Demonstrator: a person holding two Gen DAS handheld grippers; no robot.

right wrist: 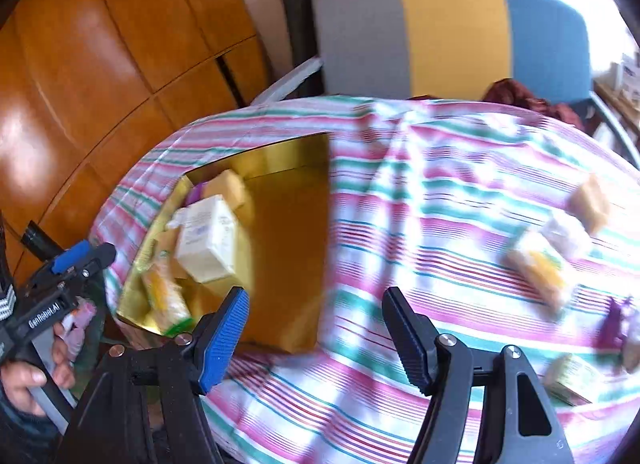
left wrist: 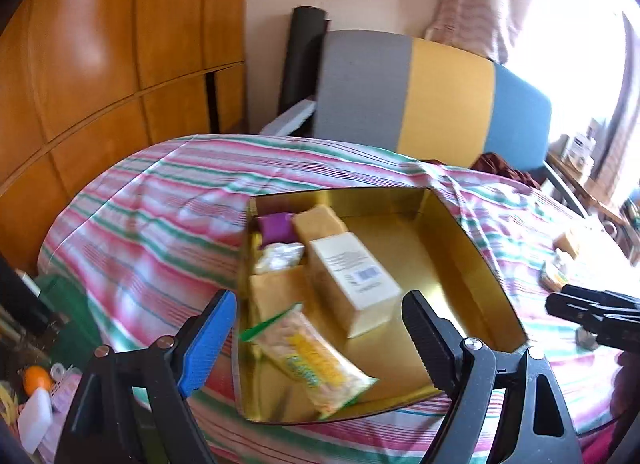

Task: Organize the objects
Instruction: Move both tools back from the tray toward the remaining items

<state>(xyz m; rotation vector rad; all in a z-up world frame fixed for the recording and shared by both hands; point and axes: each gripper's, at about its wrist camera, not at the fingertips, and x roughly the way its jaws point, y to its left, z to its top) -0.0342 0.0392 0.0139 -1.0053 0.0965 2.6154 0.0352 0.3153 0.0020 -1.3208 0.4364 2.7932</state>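
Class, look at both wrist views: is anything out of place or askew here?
Yes. Several small packets lie loose on the striped cloth, outside the gold tin. Inside the tin, the yellow snack packet lies askew across the near corner.

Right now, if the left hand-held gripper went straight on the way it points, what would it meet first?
Likely the yellow snack packet lying in the gold tin, directly between the open fingers of the left hand-held gripper; behind it stands the cream box. Depth is uncertain in this fisheye view.

Ahead of the tongs stands a striped chair (left wrist: 436, 96); wooden cabinets (left wrist: 100, 64) lie left, a bright window (left wrist: 580, 24) right.
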